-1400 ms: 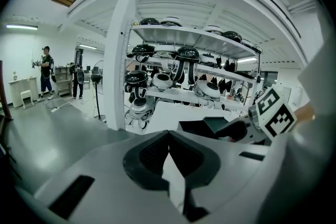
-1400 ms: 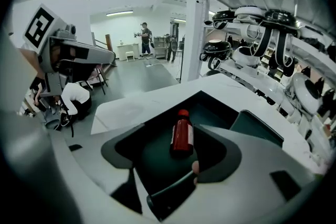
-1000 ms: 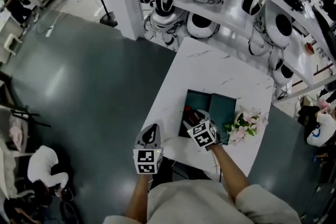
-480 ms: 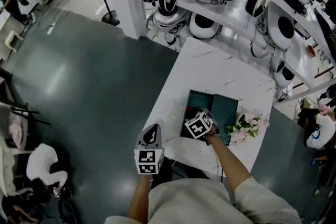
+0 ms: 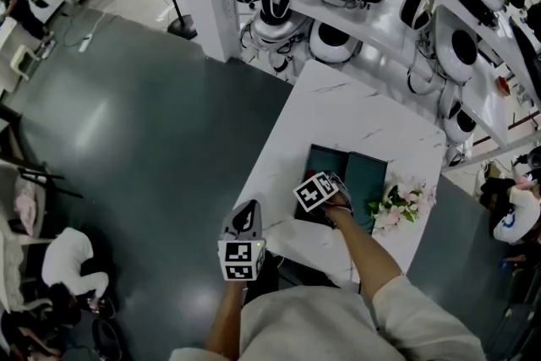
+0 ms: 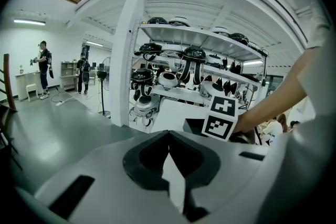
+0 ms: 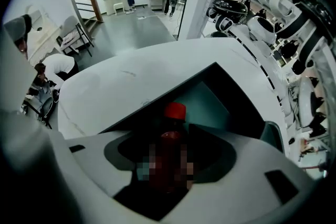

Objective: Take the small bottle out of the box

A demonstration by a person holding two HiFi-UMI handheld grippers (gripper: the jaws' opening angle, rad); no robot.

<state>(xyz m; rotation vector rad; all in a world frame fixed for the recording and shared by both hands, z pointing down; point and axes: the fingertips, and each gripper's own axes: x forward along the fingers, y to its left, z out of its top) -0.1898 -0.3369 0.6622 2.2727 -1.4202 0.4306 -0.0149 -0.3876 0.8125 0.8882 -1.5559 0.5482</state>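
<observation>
A white, marble-patterned counter [image 5: 338,110] stands in front of shelves crowded with white-and-black headsets [image 5: 334,42]. On it lies an open dark teal box [image 5: 365,177], and a bunch of pale pink flowers [image 5: 397,203] rests just beside its right side. The right hand-held gripper [image 7: 170,131] hangs over the box's near half, its jaws closed snugly on a small dark-red bottle with a red cap [image 7: 175,111]. The cap points toward the teal lining. I cannot tell whether the bottle's base is clear of the box. The left hand-held gripper [image 6: 168,139] hovers off the counter's near corner, jaws pressed together with nothing in them.
</observation>
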